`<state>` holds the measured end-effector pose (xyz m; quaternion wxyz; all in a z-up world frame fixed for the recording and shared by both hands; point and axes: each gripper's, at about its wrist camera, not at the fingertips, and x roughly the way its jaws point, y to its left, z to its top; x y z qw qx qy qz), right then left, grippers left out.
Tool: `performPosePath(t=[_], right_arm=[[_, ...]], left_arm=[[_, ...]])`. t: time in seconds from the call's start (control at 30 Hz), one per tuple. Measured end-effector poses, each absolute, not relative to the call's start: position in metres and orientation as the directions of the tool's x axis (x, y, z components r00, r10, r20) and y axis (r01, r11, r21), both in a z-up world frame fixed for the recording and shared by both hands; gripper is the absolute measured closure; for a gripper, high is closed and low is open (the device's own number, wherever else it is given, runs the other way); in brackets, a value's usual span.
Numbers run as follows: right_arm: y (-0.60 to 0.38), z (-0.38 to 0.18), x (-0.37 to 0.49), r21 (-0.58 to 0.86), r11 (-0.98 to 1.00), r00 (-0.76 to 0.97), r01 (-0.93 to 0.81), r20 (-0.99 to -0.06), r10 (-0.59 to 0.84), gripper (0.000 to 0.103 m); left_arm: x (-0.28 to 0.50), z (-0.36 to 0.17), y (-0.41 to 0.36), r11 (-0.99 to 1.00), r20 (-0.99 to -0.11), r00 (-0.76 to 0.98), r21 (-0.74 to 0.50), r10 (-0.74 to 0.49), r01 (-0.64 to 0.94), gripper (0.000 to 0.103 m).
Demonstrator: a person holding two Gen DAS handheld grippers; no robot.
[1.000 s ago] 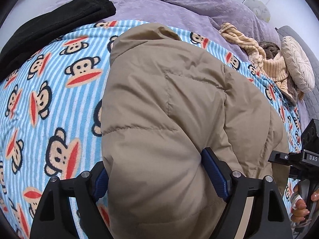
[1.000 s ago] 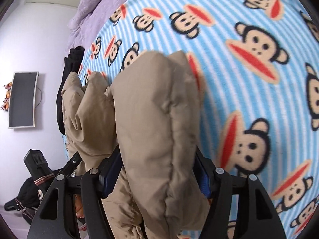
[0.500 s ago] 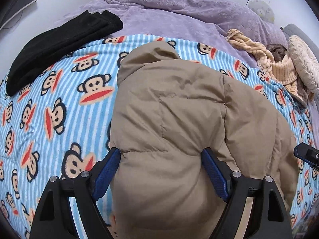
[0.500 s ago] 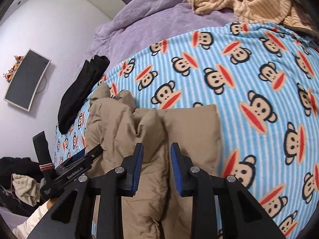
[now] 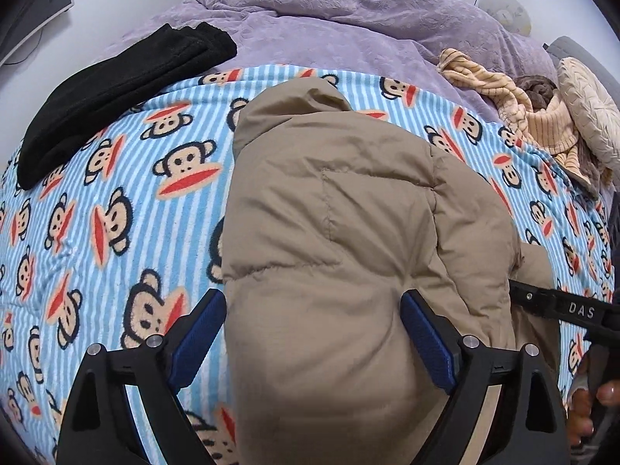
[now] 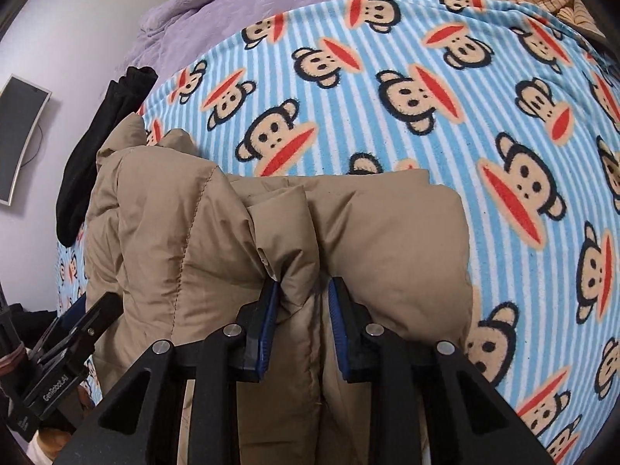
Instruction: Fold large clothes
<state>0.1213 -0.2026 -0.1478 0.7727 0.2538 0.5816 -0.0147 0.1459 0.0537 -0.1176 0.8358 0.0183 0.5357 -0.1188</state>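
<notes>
Left tongs (image 5: 313,339): still spread wide around the tan puffer jacket (image 5: 348,232).
Right tongs (image 6: 302,312): narrowed since a second ago, now pinching a jacket fold.

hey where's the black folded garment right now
The black folded garment lies at the upper left of the left wrist view, straddling the monkey-print blanket and the purple duvet, left of the tan puffer jacket.

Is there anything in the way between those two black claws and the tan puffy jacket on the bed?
Nothing visible does. The left gripper has its jaws wide apart, straddling a bulge of the tan jacket. The right gripper has a fold of it between its nearly closed pads. The black garment lies well off to the side.
</notes>
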Motion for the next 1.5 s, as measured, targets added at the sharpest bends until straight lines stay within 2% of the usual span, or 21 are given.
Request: performPosePath(t=[0.23,0.5,0.7,1.1,1.5], right_arm=[[-0.196,-0.114,0.083,0.367,0.886,0.332,0.283,-0.904,0.268,0.072],[-0.171,-0.083,0.015,0.347,0.905,0.352,0.248,-0.902,0.249,0.072],[-0.156,-0.101,-0.014,0.292,0.915,0.284,0.279,-0.935,0.212,0.072],[-0.146,-0.137,-0.014,0.172,0.923,0.159,0.343,-0.98,0.123,0.072],[-0.157,-0.093,-0.031,0.221,0.921,0.219,0.32,-0.963,0.155,0.071]], left_arm=[[0.089,-0.1,0.095,0.966,-0.895,0.392,-0.137,-0.215,0.217,0.011],[0.048,-0.12,0.102,0.965,-0.923,0.327,-0.134,-0.204,0.224,0.011],[0.047,-0.125,0.097,0.964,-0.928,0.323,-0.111,-0.188,0.243,0.011],[0.04,-0.122,0.095,0.952,-0.944,0.261,-0.127,-0.202,0.278,0.011],[0.013,-0.096,0.095,0.963,-0.943,0.284,-0.104,-0.175,0.247,0.011]])
